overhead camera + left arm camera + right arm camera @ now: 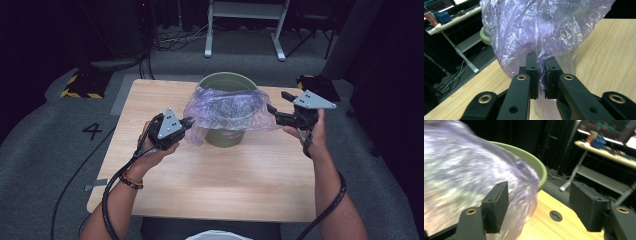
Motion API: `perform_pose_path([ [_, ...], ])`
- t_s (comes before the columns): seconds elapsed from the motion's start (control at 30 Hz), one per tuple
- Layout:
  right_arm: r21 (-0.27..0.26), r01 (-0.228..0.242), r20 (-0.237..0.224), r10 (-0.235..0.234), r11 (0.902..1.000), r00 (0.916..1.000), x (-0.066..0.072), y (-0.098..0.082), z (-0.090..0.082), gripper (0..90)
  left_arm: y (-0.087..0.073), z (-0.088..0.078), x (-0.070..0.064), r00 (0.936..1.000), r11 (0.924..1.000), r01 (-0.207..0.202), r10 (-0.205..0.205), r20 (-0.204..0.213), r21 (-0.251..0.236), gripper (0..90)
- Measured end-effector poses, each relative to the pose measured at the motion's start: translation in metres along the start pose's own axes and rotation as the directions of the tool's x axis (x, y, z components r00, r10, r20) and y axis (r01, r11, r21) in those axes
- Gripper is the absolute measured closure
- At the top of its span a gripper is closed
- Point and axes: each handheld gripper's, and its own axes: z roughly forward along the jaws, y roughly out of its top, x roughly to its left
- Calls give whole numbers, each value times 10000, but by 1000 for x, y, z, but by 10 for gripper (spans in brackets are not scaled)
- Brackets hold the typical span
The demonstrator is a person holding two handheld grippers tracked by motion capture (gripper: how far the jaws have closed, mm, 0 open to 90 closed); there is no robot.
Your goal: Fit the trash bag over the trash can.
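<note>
Left claw [186,121] pinches bag [225,107] at centre-left; right claw [278,111] open, empty. Regrip edge, stretch over bin [226,135] rim.

I am reading just one sign here: a dark numeral "4" [92,131] is showing on the grey carpet [40,150] to the left of the wooden table [215,175] in the high view. The yellow-and-black hazard stripes [80,93] on the dark base farther back are carrying no words. Nothing on the far desk in my gripper views is coming through sharp enough to read.
</note>
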Motion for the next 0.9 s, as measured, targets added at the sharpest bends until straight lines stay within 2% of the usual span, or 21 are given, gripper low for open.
perform_pose_path([
  [0.03, -209, 284, -384, -292, 9994, 9988, 3, -3, -11, 291, 1, -1, 0, 10000, 10000, -9, 9, 5, 47, 851],
  [0.07, -209, 284, -384, -292, 9994, 9988, 3, -3, -11, 291, 1, -1, 0, 10000, 10000, -9, 9, 5, 47, 855],
  [0.17, -255, 857, -944, -878, 9960, 9917, 12, -13, -29, 281, 1, -1, 1, 10000, 10000, 33, -33, 26, 41, 856],
  [0.33, -153, 1486, -1334, -1493, 9888, 9797, 26, -31, -40, 273, 2, 0, 1, 9999, 9999, 99, -99, 54, 20, 865],
  [0.4, -91, 1706, -1377, -1703, 9853, 9757, 32, -37, -40, 271, 2, 0, 1, 9999, 9999, 114, -114, 89, 18, 865],
  [0.43, 99, 1925, -1211, -1900, 9812, 9743, 37, -43, -37, 271, 2, 1, 1, 9999, 9999, 140, -140, 69, 27, 865],
  [0.5, 270, 1990, -785, -1964, 9796, 9774, 40, -45, -32, 279, 2, 1, 2, 9999, 9999, 139, -139, 77, 50, 865],
  [0.57, 297, 2073, -645, -2051, 9778, 9766, 40, -46, -30, 281, 3, 1, 4, 9997, 9998, 222, -222, 123, -1, 865],
  [0.63, 292, 2099, -435, -2086, 9773, 9770, 42, -47, -25, 325, 3, 1, 5, 9997, 9997, 229, -229, 107, -31, 865],
  [0.67, 462, 2172, -79, -2170, 9750, 9761, 42, -47, -20, 360, 3, 0, 6, 9998, 9998, 210, -210, 76, -22, 864],
  [0.7, 386, 1976, 122, -1981, 9795, 9801, 39, -47, -16, 525, 4, 0, 8, 9997, 9997, 228, -228, 75, -40, 864],
  [0.73, 386, 1976, 122, -1981, 9795, 9801, 39, -47, -16, 525, 4, 0, 8, 9997, 9997, 228, -228, 75, -40, 864],
  [0.77, 115, 1732, -15, -1732, 9848, 9849, 35, -46, -15, 671, 5, 0, 9, 9997, 9997, 241, -240, 38, -54, 863],
  [0.8, 115, 1732, -15, -1732, 9848, 9849, 35, -46, -15, 671, 5, 0, 9, 9997, 9997, 241, -240, 38, -54, 862],
  [0.83, -190, 1569, -134, -1572, 9874, 9875, 31, -43, -16, 782, 7, -1, 12, 9998, 9998, 221, -221, -3, -29, 862],
  [0.87, -190, 1569, -134, -1572, 9874, 9875, 31, -43, -16, 782, 7, -1, 12, 9998, 9998, 221, -221, -3, -29, 859],
  [0.9, -362, 1447, -194, -1455, 9888, 9892, 28, -41, -16, 821, 8, -1, 14, 9997, 9997, 227, -227, -27, -32, 859],
])
